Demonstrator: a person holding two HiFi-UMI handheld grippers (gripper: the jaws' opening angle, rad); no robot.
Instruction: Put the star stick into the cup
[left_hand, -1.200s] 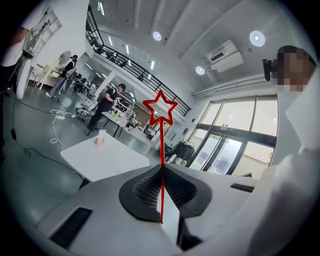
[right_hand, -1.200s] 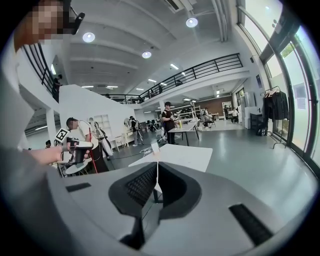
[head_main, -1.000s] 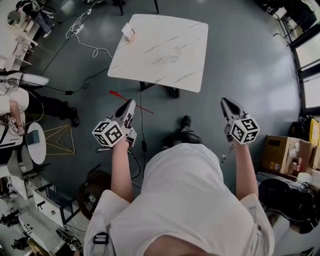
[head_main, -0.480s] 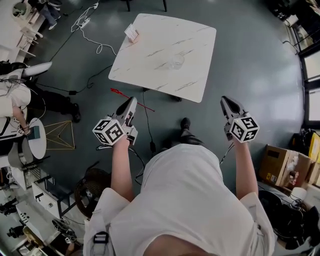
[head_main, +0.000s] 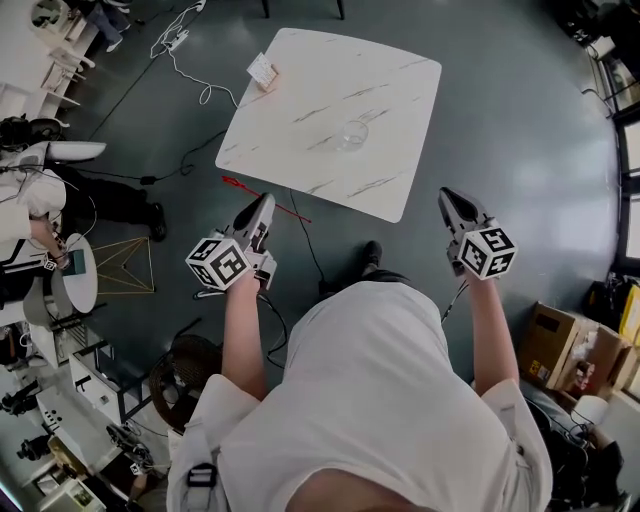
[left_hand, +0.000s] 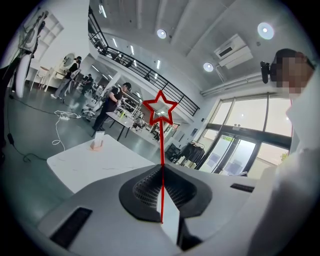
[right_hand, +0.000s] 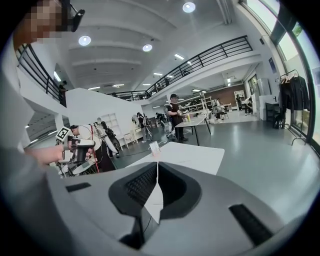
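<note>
A thin red star stick (head_main: 240, 189) is pinched crosswise in my left gripper (head_main: 264, 205), which is shut on it and held over the floor just short of the white marble table (head_main: 300, 100). In the left gripper view the star stick (left_hand: 161, 145) rises straight from the closed jaws, its star outline on top. A clear cup (head_main: 352, 133) stands near the table's middle. My right gripper (head_main: 446, 196) is shut and holds nothing, level with the left one off the table's near right corner; in the right gripper view its jaws (right_hand: 156, 165) meet, with the table (right_hand: 190, 155) ahead.
A small card stand (head_main: 261, 70) sits at the table's far left corner. White cables (head_main: 190, 80) trail on the grey floor to the left. A seated person and a round stool (head_main: 75, 280) are at the left, cardboard boxes (head_main: 545, 345) at the right.
The table has drawn closer and shifted slightly right in the head view as the person steps toward it. Both grippers keep the same pose, with the stick still in the left.
</note>
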